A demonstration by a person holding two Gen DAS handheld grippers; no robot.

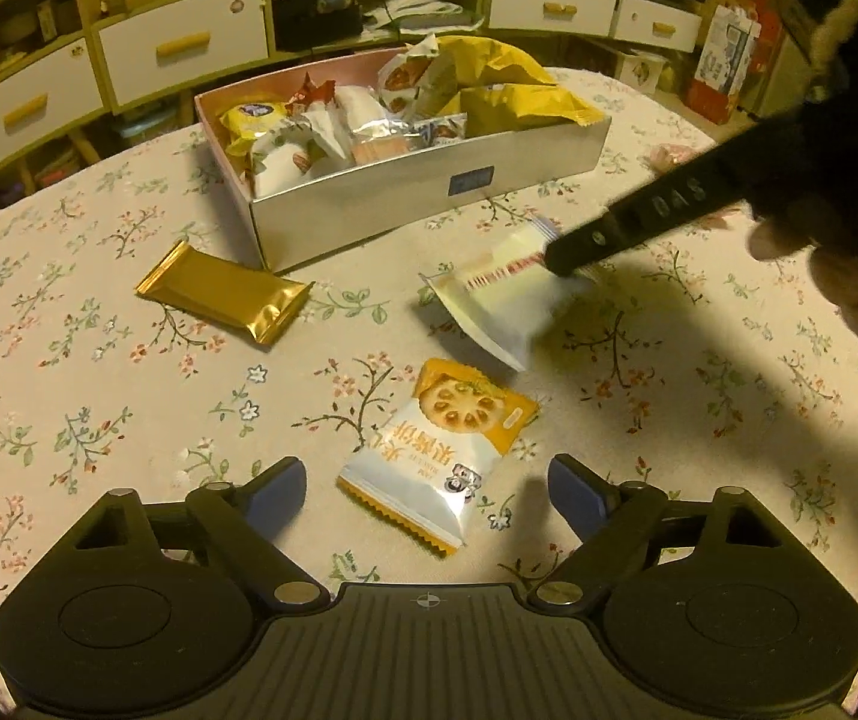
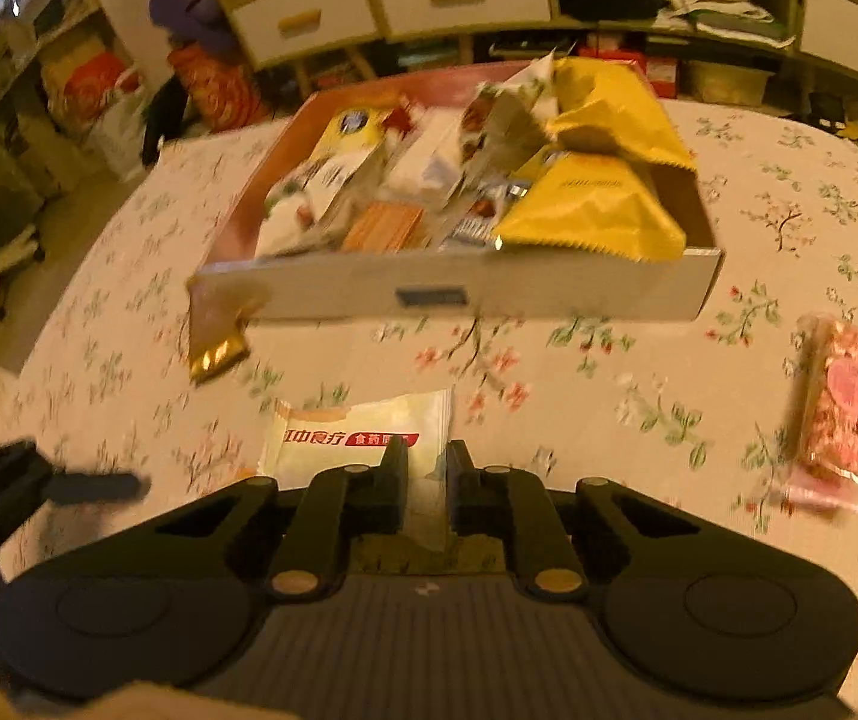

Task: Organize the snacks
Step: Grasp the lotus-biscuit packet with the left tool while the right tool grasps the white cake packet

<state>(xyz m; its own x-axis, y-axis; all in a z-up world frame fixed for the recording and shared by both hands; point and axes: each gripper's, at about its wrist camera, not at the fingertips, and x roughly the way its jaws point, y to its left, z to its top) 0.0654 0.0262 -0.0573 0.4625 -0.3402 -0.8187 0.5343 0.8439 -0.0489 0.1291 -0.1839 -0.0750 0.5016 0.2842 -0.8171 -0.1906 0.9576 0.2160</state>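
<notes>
The right gripper has its fingers pinched on a pale yellow packet, which lies on the floral surface just at 6 o'clock of the snack box. The left gripper holds its fingers wide, apart from a biscuit packet lying between them. A gold bar rests at 9 o'clock of the pale packet

Box blocks far side.
</notes>
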